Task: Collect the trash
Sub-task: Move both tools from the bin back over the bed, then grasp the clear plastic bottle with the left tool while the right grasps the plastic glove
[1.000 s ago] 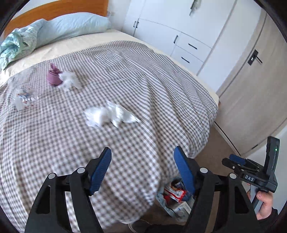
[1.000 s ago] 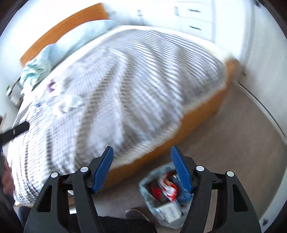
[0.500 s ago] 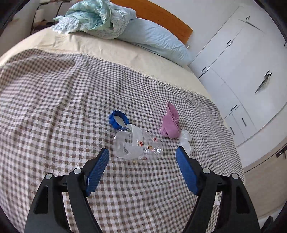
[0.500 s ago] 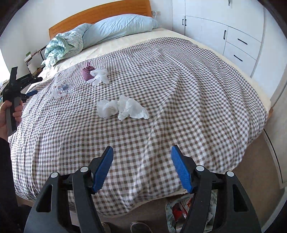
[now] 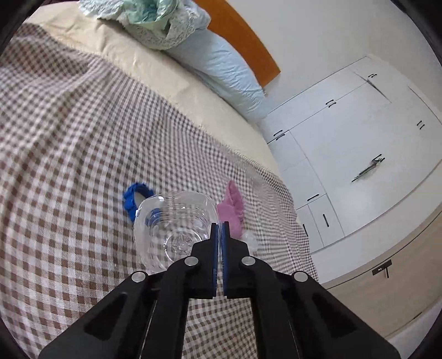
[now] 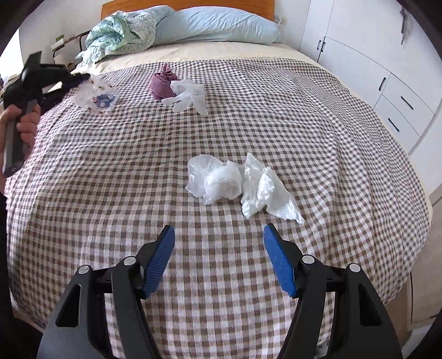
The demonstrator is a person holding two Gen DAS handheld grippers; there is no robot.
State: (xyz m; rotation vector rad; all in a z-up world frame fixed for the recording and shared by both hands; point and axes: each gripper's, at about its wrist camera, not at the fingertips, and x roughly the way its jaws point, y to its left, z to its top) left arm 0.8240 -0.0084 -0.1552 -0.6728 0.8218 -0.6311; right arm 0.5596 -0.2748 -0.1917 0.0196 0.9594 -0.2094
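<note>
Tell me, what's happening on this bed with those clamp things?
A person is picking up trash from the checked bedspread with a hand-held gripper in each hand. The left gripper has its jaws shut at the edge of a crushed clear plastic bottle, apparently pinching it. The right gripper is open and empty, just short of the crumpled white tissues. A white glove and a purple cloth lie further back.

The bedspread is brown-and-white gingham. On it lie a clear plastic container (blue cap beside it), a mauve cloth, a white glove and white crumpled wrappers. The pillow is pale blue, the headboard orange.
</note>
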